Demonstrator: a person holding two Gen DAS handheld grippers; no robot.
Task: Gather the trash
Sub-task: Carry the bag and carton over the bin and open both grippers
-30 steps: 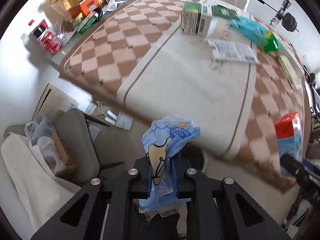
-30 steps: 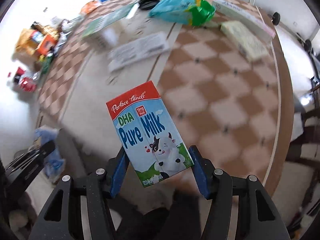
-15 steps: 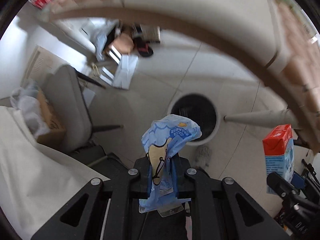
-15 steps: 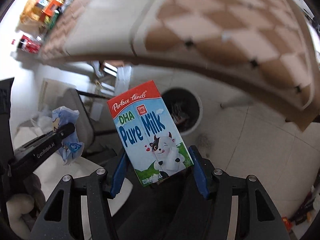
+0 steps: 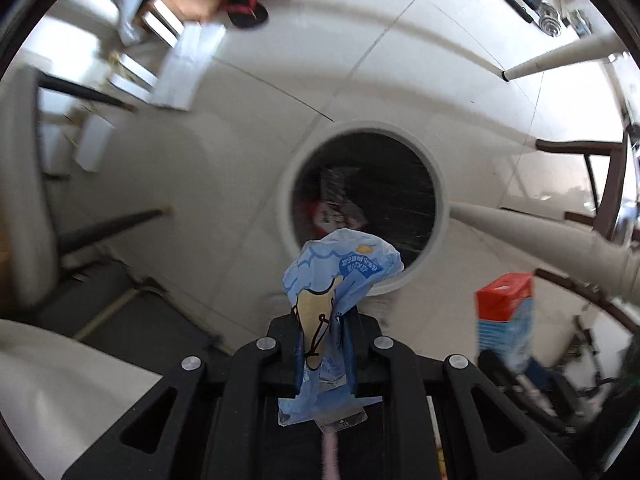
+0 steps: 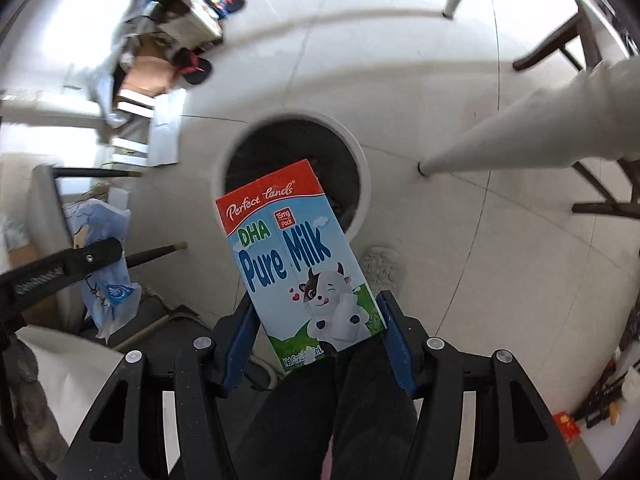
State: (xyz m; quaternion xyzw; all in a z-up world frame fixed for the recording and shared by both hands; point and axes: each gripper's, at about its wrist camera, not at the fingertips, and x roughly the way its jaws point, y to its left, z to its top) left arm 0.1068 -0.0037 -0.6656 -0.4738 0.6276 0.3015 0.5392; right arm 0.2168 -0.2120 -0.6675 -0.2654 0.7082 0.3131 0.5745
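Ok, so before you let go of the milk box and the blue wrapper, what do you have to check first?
1. Left gripper shut on the blue wrapper: ok.
2. Right gripper shut on the milk carton: ok.
3. Trash bin open, with room inside: ok; some trash lies at the bottom.
4. Wrapper over the bin's opening: cannot tell; in the left wrist view its top overlaps the near rim, but the height is unclear.
5. Carton over the opening: cannot tell; in the right wrist view it covers part of the bin, while from the left wrist view it looks off to the side.
6. White table leg clear of the bin: ok.
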